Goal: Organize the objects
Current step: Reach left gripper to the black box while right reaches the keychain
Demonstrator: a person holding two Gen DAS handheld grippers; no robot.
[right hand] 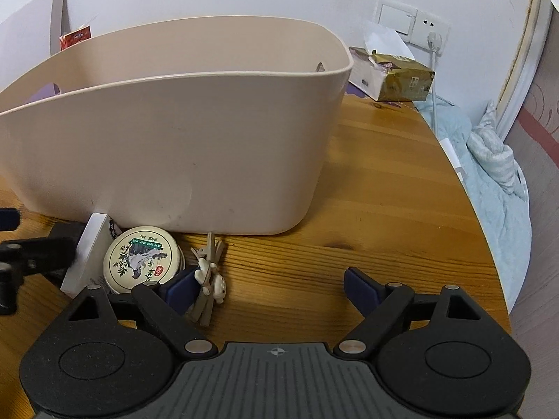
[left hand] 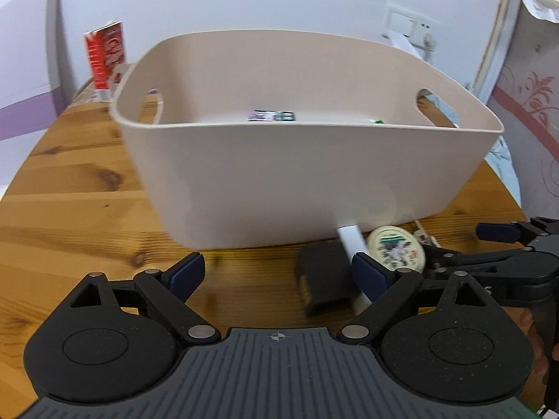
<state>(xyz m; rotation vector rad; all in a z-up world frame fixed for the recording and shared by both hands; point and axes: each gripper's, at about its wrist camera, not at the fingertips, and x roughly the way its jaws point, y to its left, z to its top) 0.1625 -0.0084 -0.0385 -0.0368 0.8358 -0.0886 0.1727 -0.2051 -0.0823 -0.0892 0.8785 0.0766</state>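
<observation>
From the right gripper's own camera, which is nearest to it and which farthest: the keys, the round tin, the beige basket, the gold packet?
1. Keys: beside the right gripper's left finger.
2. Round tin: just left of them.
3. Beige basket: behind both.
4. Gold packet: far right, by the wall.

Basket [right hand: 167, 146] walls off the middle tabletop [right hand: 367, 209]; bare wood right of it. Tin [right hand: 143, 260], white box [right hand: 89, 251], keys [right hand: 209, 272] crowd its front, probably touching.
</observation>
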